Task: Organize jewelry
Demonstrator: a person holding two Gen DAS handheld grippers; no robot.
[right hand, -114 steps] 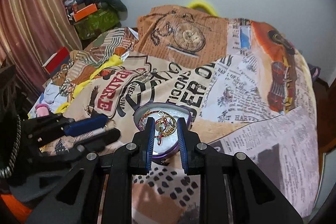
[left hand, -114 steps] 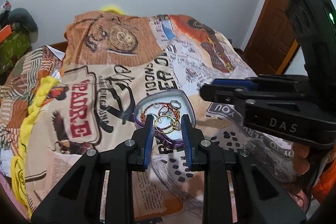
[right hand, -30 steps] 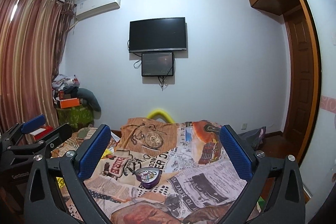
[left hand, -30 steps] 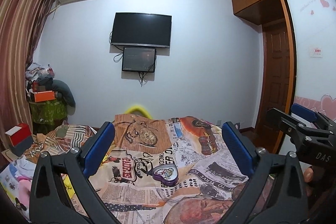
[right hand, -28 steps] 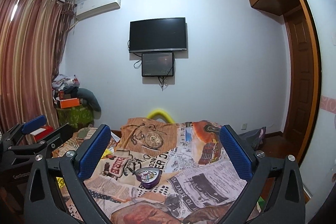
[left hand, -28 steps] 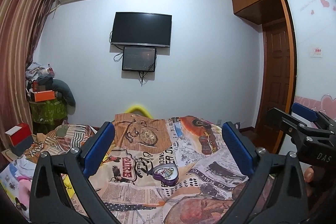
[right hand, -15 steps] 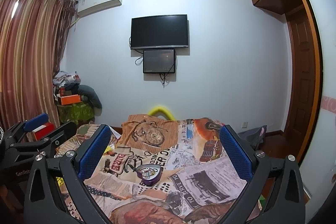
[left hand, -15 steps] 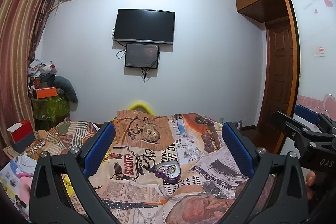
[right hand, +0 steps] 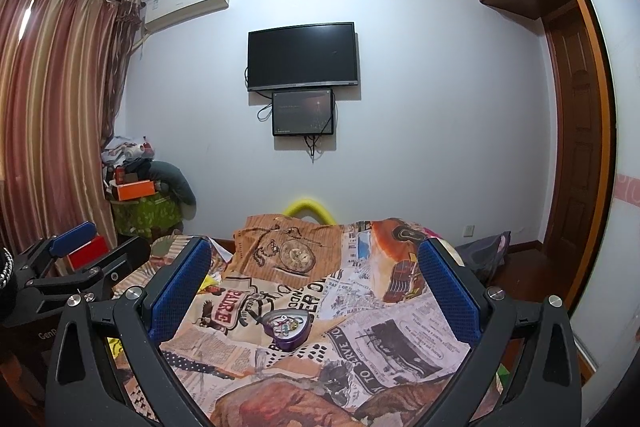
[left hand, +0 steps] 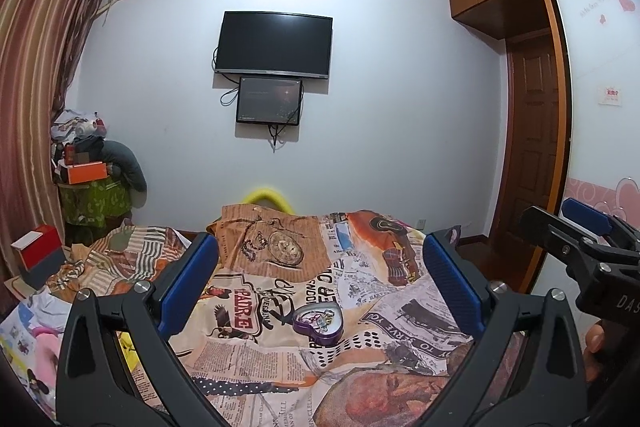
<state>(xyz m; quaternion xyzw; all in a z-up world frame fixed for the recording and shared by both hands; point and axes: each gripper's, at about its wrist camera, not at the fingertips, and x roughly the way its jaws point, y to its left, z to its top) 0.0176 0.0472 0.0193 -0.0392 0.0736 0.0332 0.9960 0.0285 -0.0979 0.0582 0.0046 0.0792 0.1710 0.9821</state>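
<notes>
A purple heart-shaped tin holding several pieces of jewelry lies open on the patterned bedspread; it also shows in the right wrist view. My left gripper is wide open and empty, held back above the near end of the bed, well short of the tin. My right gripper is also wide open and empty, at a similar distance. The right gripper shows at the right edge of the left wrist view. The left gripper shows at the left edge of the right wrist view.
The bed fills the lower view, with a yellow ring at its far end. A TV hangs on the far wall. A cluttered pile stands at the left by the curtain. A wooden door is at the right.
Both grippers have pulled far back from the tin and opened wide since 3.8 s ago. Over the last second, both views tilted slightly downward.
</notes>
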